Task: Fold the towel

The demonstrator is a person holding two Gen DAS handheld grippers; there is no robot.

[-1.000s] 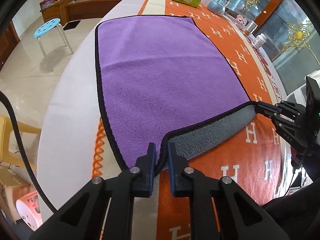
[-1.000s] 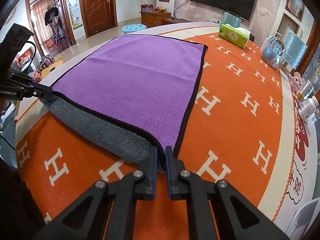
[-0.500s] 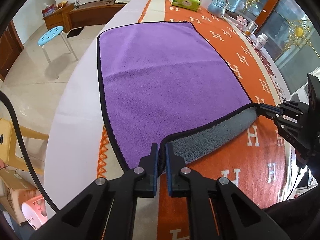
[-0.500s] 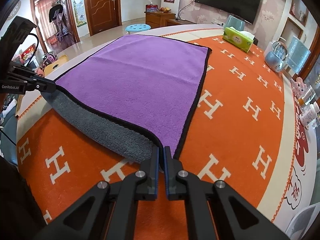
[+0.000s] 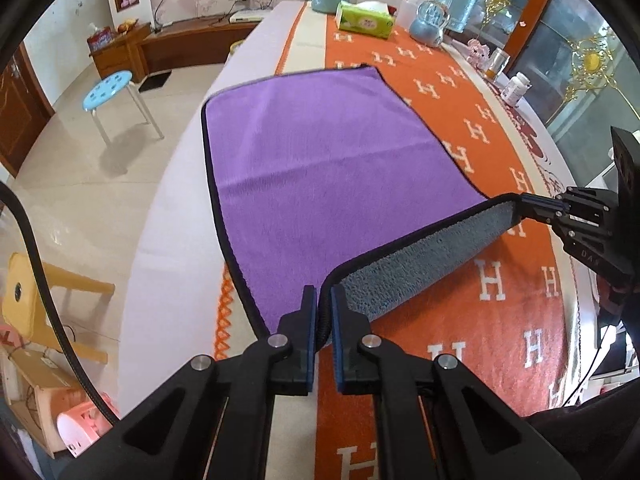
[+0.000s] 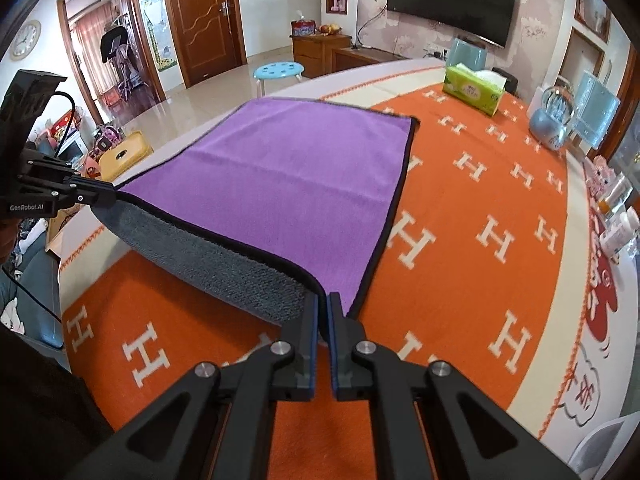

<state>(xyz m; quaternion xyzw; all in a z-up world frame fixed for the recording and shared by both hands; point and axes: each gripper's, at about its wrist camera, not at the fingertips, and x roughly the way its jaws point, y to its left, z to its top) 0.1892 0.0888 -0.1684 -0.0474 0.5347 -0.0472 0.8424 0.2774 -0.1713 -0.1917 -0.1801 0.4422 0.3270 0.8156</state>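
A purple towel (image 5: 332, 168) with a black hem and grey underside lies on the orange tablecloth; it also shows in the right wrist view (image 6: 296, 172). My left gripper (image 5: 324, 300) is shut on the towel's near left corner. My right gripper (image 6: 323, 304) is shut on the near right corner. The near edge hangs lifted between them, with the grey underside (image 5: 420, 264) showing. The far half of the towel rests flat on the table. Each gripper appears in the other's view, the right (image 5: 532, 204) and the left (image 6: 108, 196).
The orange tablecloth (image 6: 480, 240) carries a green tissue box (image 6: 474, 90), a blue globe ornament (image 6: 552, 128) and small bottles (image 6: 620, 232) along its far and right side. A blue stool (image 5: 108, 88) and a yellow chair (image 5: 24, 300) stand on the floor left of the table.
Both grippers have risen with the towel's near edge. More of the grey underside shows and the far end of the towel looks farther away.
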